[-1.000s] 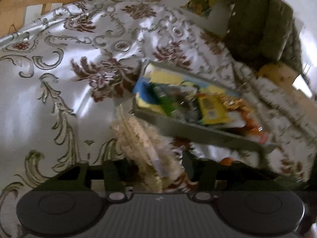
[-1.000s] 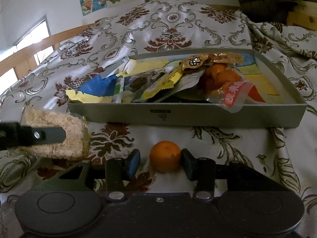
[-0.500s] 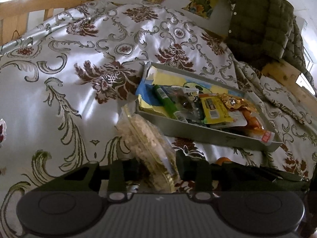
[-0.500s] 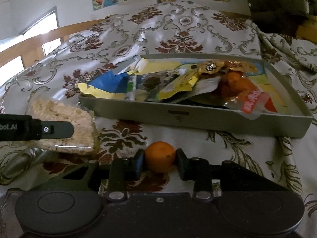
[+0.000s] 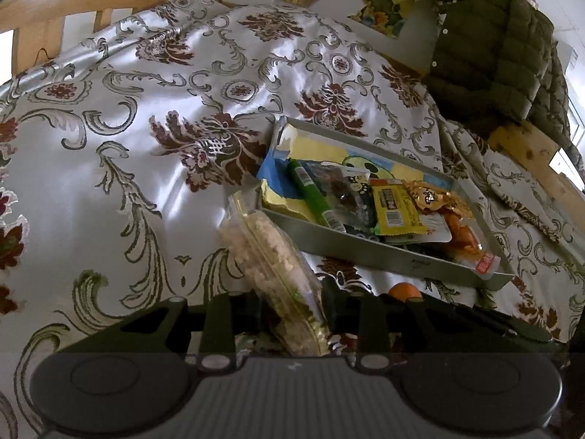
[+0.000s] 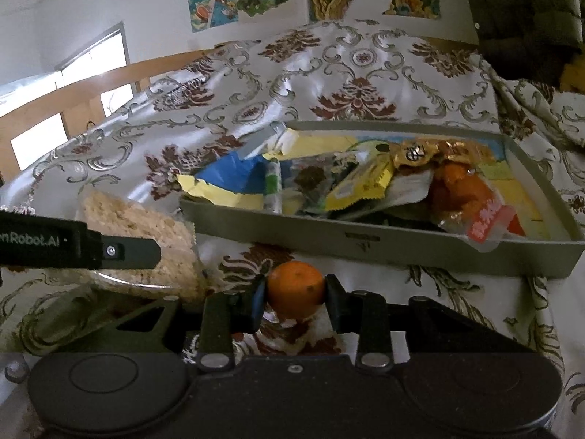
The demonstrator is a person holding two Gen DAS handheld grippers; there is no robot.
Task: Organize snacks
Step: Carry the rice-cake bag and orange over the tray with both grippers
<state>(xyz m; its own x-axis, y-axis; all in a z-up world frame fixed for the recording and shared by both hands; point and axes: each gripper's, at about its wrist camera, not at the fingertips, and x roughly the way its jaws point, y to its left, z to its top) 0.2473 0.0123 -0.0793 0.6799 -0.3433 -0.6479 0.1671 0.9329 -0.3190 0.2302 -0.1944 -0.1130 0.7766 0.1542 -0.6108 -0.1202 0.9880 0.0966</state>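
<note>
A clear bag of puffed-rice snack [image 5: 263,252] stands on edge between the fingers of my left gripper [image 5: 292,292]. Its jaws are closing and the pads press on the bag. In the right wrist view one left finger [image 6: 128,252] lies across that bag [image 6: 146,219]. My right gripper [image 6: 295,289] is shut on a small orange [image 6: 295,278], held just above the cloth in front of the grey tray [image 6: 365,241]. The tray [image 5: 365,252] holds several snack packets, a green tube and orange fruit. The orange [image 5: 404,289] peeks out behind the right gripper.
A shiny patterned cloth [image 5: 146,146] with folds covers the surface. A dark green padded jacket [image 5: 493,55] hangs at the back right. A wooden rail [image 5: 55,3] runs along the far left, and posters hang on the wall behind.
The left jaws have narrowed onto the rice-snack bag, which now stands more upright. The right jaws have come together on the orange and it has risen slightly off the cloth.
</note>
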